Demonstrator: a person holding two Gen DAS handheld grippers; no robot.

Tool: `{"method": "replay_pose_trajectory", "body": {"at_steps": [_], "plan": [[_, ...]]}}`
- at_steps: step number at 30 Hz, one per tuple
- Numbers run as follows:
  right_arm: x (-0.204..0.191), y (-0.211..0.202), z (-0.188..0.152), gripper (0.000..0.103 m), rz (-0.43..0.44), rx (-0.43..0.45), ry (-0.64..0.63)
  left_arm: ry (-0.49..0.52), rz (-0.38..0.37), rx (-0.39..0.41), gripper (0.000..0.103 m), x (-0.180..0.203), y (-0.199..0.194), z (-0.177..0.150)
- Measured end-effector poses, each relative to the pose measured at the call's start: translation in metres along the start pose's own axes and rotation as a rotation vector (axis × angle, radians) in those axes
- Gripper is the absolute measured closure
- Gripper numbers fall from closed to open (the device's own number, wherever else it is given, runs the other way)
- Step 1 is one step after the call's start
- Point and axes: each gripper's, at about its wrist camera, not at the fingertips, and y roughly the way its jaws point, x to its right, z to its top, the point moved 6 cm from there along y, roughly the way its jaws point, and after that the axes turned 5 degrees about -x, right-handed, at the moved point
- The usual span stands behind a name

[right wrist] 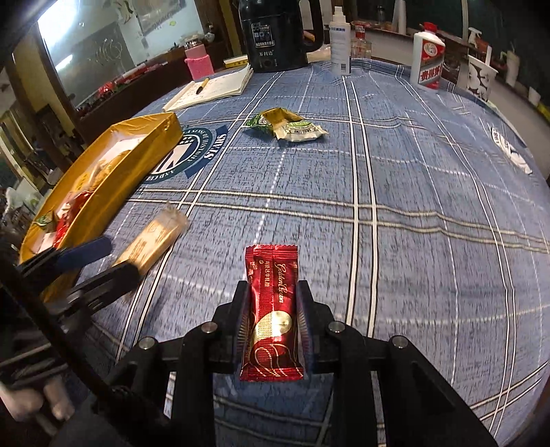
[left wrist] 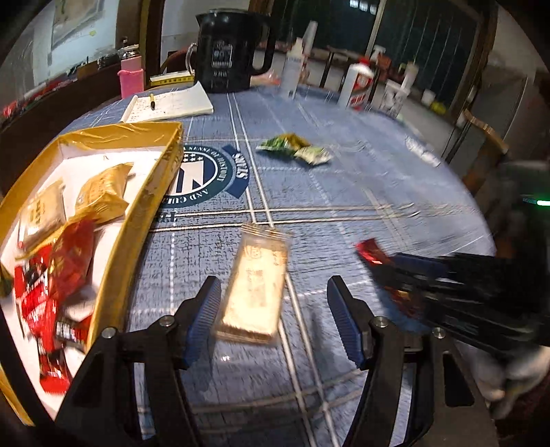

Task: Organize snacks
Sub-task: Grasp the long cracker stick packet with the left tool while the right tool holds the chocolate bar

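Red snack bar (right wrist: 271,313) lies lengthwise between the jaws, seemingly pointing forward.

A round table (right wrist: 395,213) is covered by a blue cloth crossed with white lines. At its far edge a black kettle (right wrist: 275,34), an open notebook (right wrist: 213,87) and a white bottle (right wrist: 428,56) are seen. A glass-fronted cabinet (right wrist: 103,44) is set far left. Dark windows (left wrist: 395,24) are seen far right.
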Motion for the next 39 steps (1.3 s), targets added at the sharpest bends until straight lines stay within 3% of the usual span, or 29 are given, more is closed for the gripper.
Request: {"method": "replay_pose_trajectory", "body": {"at_steps": [3, 7, 8, 9, 10, 19, 33, 39], "plan": [[0.003, -0.004, -0.005, 0.077, 0.028, 0.007, 0.013, 0.044, 0.036, -0.034, 0.033, 0.004, 0.012, -0.001], [0.006, -0.007, -0.01, 0.077, 0.05, 0.012, 0.023, 0.075, 0.07, -0.036, 0.035, 0.006, 0.02, 0.0], [0.006, -0.008, -0.012, 0.077, 0.053, 0.014, 0.024, 0.074, 0.071, -0.035, 0.04, 0.005, 0.02, 0.0], [0.007, -0.009, -0.014, 0.077, 0.057, 0.016, 0.026, 0.075, 0.094, -0.029, 0.06, 0.004, 0.018, 0.0], [0.007, -0.01, -0.015, 0.077, 0.06, 0.017, 0.029, 0.079, 0.107, -0.027, 0.068, 0.004, 0.018, 0.0], [0.009, -0.018, -0.029, 0.077, 0.084, 0.024, 0.057, -0.002, 0.048, 0.008, 0.068, 0.007, 0.001, -0.012], [-0.006, -0.063, -0.049, 0.077, 0.136, 0.11, 0.097, -0.096, -0.041, 0.209, 0.068, 0.006, -0.088, -0.022], [-0.034, -0.074, -0.048, 0.077, 0.155, 0.147, 0.057, -0.102, -0.06, 0.248, 0.068, 0.0, -0.107, -0.027]]}}
